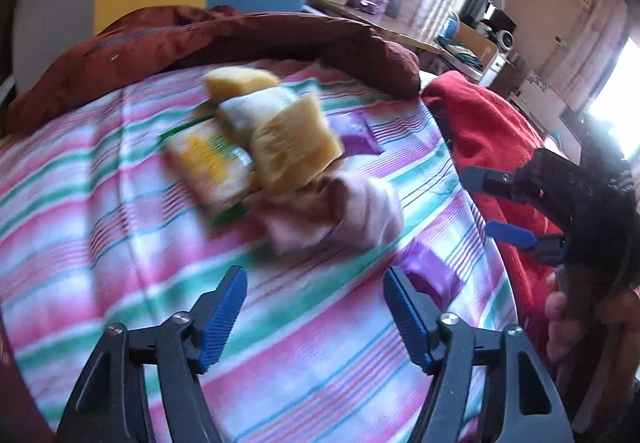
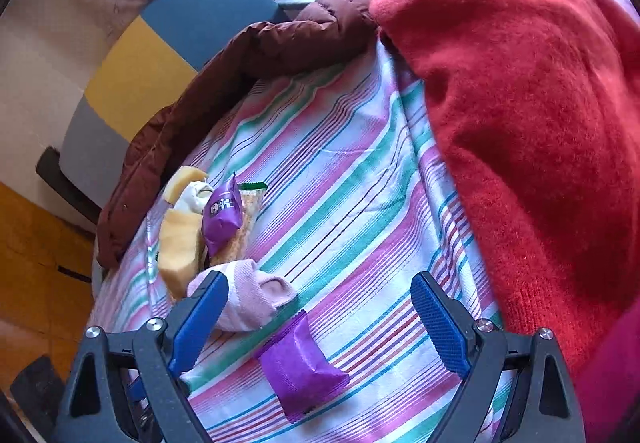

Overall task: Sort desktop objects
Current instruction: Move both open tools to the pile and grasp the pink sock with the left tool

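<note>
Between right gripper (image 2: 320, 323) jaws, spread empty: purple packet (image 2: 302, 367), long axis forward; left gripper (image 1: 316, 317) jaws spread.

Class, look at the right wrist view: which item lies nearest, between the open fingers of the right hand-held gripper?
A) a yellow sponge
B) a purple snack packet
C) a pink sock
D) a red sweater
B: the purple snack packet lies on the striped cloth between the spread fingers of the right hand-held gripper.

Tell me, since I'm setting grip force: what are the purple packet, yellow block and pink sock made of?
Purple packet: glossy plastic film, judging by its sheen and crimped ends. Yellow block: probably matte sponge foam, with a pitted surface. Pink sock: soft knit fabric, slumped and ribbed.
</note>
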{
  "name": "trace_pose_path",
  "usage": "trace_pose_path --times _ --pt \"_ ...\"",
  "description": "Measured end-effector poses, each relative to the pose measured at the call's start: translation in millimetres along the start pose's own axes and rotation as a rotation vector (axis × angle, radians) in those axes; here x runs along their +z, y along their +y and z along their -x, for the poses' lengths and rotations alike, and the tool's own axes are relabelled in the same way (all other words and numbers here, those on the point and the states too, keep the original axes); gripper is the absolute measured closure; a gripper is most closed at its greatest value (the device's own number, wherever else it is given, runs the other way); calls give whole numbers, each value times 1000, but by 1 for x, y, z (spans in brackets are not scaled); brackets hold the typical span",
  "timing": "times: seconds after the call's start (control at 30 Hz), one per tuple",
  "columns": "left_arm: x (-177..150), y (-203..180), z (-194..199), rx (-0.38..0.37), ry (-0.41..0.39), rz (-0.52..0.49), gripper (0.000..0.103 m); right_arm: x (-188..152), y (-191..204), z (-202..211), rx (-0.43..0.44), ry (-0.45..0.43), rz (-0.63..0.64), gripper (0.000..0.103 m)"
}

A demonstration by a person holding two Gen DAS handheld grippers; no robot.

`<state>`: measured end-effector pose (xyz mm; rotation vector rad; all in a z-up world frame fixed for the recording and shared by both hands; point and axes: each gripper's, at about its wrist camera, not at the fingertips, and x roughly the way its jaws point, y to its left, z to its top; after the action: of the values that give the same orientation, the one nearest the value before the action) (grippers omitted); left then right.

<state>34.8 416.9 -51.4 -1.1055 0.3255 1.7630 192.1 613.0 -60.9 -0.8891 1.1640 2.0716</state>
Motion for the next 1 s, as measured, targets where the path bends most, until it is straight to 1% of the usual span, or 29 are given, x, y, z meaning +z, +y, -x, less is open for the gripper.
trace_pose_path --times 0.07,0.13,0.17,0.2,0.23,0.27,0.4,0.47,0.5,0.57,0.6,0.63,0.67,0.73,0.77,0.8,0.83,0.93,1.0 --pt "10 -6 -11 -19 8 -10 27 1 -2 0 17 4 -14 10" --pt "17 -10 -19 -18 4 -2 25 2 -1 -1 18 0 -11 10" --pt "21 -11 -21 -24 0 -2 23 2 1 0 16 -4 -4 10" --pt "25 -14 -26 -34 0 2 18 2 1 0 17 -6 -1 10" --pt "28 -17 -30 -34 2 6 17 2 2 1 18 -8 2 10" --pt "30 -19 -34 -32 4 8 17 2 3 1 18 -10 5 10" --pt "39 -30 -50 -8 10 -2 9 3 4 0 16 -13 7 9" --pt "41 -34 -59 -3 27 -8 9 3 4 -1 17 -10 8 9" --pt "41 -34 -63 3 31 -5 10 3 4 -1 17 -11 8 9" --pt "40 -34 -69 32 38 -5 18 3 4 -1 13 -12 9 9" --pt "39 -32 -72 45 45 0 32 3 4 -1 12 -11 9 9" --pt "37 -29 -74 47 52 12 34 3 4 -1 12 -9 10 9" --pt "36 -26 -73 34 39 15 35 2 4 -2 11 -7 12 9" --pt "33 -24 -70 31 31 3 45 2 5 -2 4 -5 20 9" --pt "32 -23 -67 26 29 -2 48 2 6 -3 -1 -4 27 9" --pt "30 -22 -64 20 28 -6 53 2 6 -3 -2 -3 32 9" --pt "28 -21 -60 22 22 -15 56 2 7 -3 -4 -1 38 9" --pt "18 -19 -45 33 16 -23 59 0 10 -8 3 22 62 9" --pt "10 -17 -37 40 17 -23 60 -2 14 -13 17 59 84 9"
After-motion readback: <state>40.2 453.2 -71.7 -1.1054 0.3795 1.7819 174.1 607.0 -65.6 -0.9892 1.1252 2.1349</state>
